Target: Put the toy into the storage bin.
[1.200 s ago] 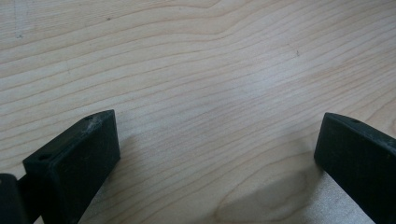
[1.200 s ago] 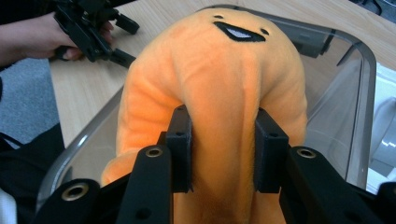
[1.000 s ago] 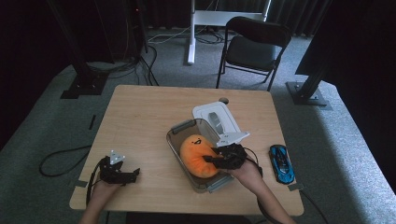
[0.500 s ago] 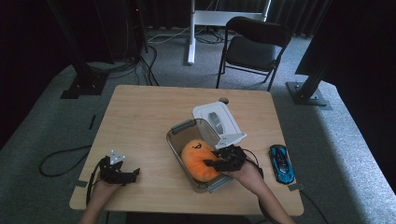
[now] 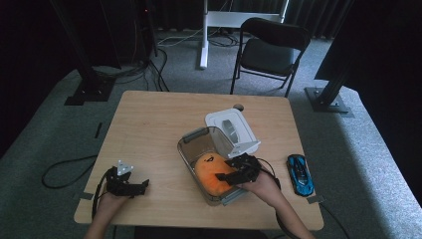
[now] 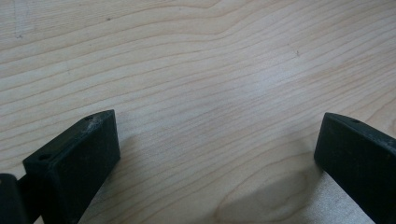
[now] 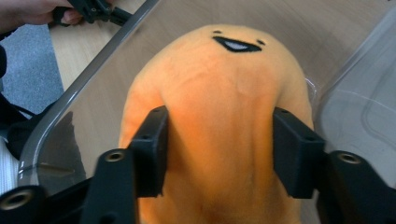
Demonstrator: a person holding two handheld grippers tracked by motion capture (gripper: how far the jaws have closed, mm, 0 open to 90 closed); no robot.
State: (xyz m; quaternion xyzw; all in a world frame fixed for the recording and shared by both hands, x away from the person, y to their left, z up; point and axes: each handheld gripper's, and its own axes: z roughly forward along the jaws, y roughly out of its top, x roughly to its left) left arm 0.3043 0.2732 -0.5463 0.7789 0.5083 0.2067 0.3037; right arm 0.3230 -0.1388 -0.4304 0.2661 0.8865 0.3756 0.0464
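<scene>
In the high view, one orange plush (image 5: 211, 175) was seen inside one clear bin (image 5: 191, 144), one white lid (image 5: 234, 127) behind it and one blue toy car (image 5: 299, 173) at right. In the left gripper view, the left gripper (image 6: 219, 154) was held agape over bare table (image 6: 196, 70). In the right gripper view, the right gripper (image 7: 219, 149), its jaws just opening, bracketed the plush. No writing was legible.

- You have a blue toy car (image 5: 299, 173) lying near the table's (image 5: 159, 129) right edge.
- Beyond the table's far side you see a black folding chair (image 5: 271, 50) on the grey carpet.
- A white desk frame (image 5: 234, 20) stands left of that chair.
</scene>
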